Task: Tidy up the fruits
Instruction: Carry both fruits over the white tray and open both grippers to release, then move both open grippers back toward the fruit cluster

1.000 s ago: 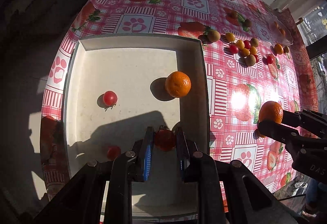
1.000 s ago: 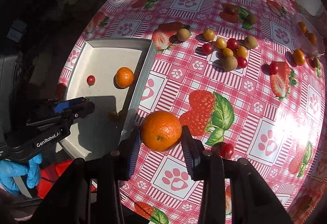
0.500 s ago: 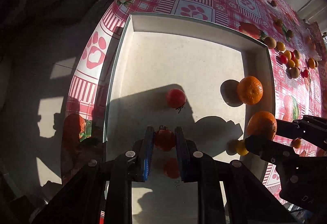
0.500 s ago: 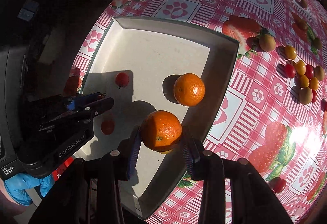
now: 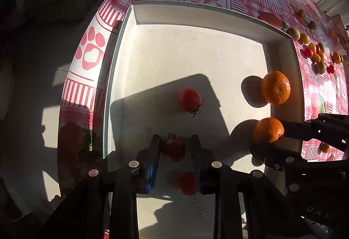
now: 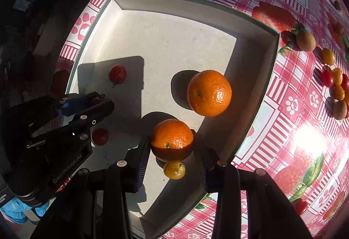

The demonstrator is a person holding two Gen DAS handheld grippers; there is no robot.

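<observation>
So both my hands are over the white tray (image 5: 196, 14) right now. My left gripper (image 5: 175, 151) has its jaws pinching a small red tomato (image 5: 173, 149), held above the tray floor, with another tomato (image 5: 188, 183) lying right below it and a third tomato (image 5: 189, 99) a bit further in, sitting in my shadow. My right gripper (image 6: 172, 147) has its jaws clamped on an orange (image 6: 171, 137), also over the tray, near its right wall. A second orange (image 6: 209, 92) already sits on the tray floor just beyond it, and a little yellow fruit (image 6: 174, 169) lies under the held one. Out on the worktop (image 6: 283, 112), with its pink strawberry-and-paw cloth, a cluster of small red, yellow and brownish fruits (image 6: 336, 86) sits well apart from the tray.
</observation>
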